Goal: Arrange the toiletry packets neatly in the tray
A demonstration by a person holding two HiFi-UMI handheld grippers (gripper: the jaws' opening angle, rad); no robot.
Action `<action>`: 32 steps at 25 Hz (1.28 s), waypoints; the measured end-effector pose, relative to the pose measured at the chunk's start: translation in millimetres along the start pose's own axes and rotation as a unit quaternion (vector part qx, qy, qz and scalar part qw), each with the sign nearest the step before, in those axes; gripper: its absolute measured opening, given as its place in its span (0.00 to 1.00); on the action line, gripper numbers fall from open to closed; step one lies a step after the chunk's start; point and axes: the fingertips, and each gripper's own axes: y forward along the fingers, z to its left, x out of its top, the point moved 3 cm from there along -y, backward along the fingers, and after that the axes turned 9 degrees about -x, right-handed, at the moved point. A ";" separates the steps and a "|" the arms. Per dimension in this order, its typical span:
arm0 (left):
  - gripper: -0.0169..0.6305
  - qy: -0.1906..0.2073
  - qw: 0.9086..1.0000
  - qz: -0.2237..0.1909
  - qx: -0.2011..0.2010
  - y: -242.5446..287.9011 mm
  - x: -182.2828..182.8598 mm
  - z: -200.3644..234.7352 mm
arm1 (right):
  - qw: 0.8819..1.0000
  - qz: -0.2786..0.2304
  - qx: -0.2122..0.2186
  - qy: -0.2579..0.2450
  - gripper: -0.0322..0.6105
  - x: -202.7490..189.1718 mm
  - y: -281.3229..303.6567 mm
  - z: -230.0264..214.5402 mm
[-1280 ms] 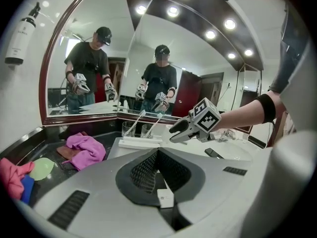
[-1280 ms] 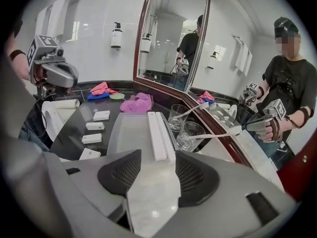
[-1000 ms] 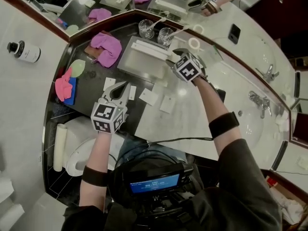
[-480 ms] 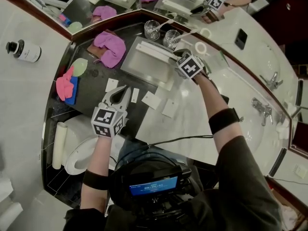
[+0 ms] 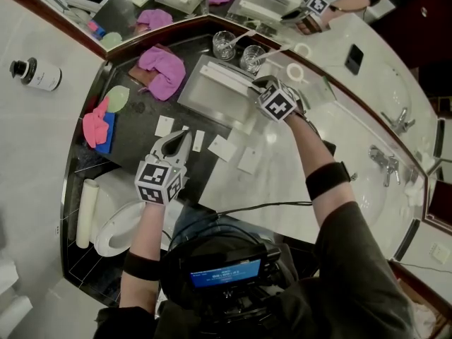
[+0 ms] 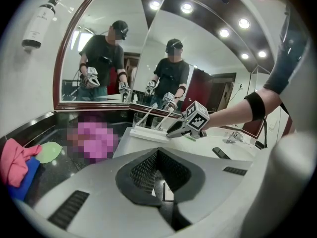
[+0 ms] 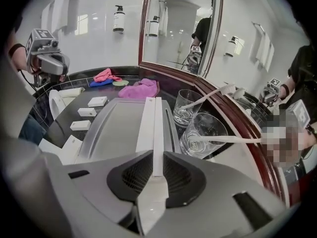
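Right gripper (image 5: pixel 256 85) dipped a touch at the tray's 3 o'clock end and its jaws have just been closing. Left gripper (image 5: pixel 185 135) barely shifted.

Counter (image 5: pixel 134 136): dark, cloth clutter at 10 o'clock.

Tray (image 5: pixel 206 92): at 12 o'clock in the head view, floor mostly bare.

Right gripper: narrow, pinching a long packet (image 7: pixel 157 125) that lies along the tray's 12 o'clock rim, just beside a second long packet (image 7: pixel 146 125).

Left gripper: jaws fully together, nothing in them, hovering over the counter at the tray's 7 o'clock.

Small packets (image 5: pixel 221 147): at least four, loose on the counter at the tray's 6 o'clock, between the grippers and outside the tray.

Progress, my read: early. Two long ones are in and look to be getting squared up. All the small ones are still to load.
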 end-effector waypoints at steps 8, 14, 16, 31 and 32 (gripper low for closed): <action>0.03 -0.001 1.000 -0.001 0.000 -5.5 -6.0 -4.1 | 0.999 -0.030 -0.015 0.007 0.18 13.1 -22.5 2.6; 0.03 0.003 1.000 -0.003 -0.004 -11.4 -4.6 -9.5 | 0.999 -0.044 -0.031 0.005 0.18 19.7 -52.6 7.4; 0.03 0.005 1.000 -0.005 -0.005 -13.9 -2.5 -11.3 | 0.998 -0.050 -0.037 0.008 0.18 21.3 -66.9 9.5; 0.03 0.031 0.999 -0.007 -0.020 -43.2 -9.8 -39.6 | 0.993 -0.070 -0.071 0.066 0.18 -20.9 -171.3 87.8; 0.03 0.033 0.999 -0.006 -0.021 -44.4 -11.1 -42.0 | 0.993 -0.068 -0.071 0.072 0.18 -29.1 -175.0 95.8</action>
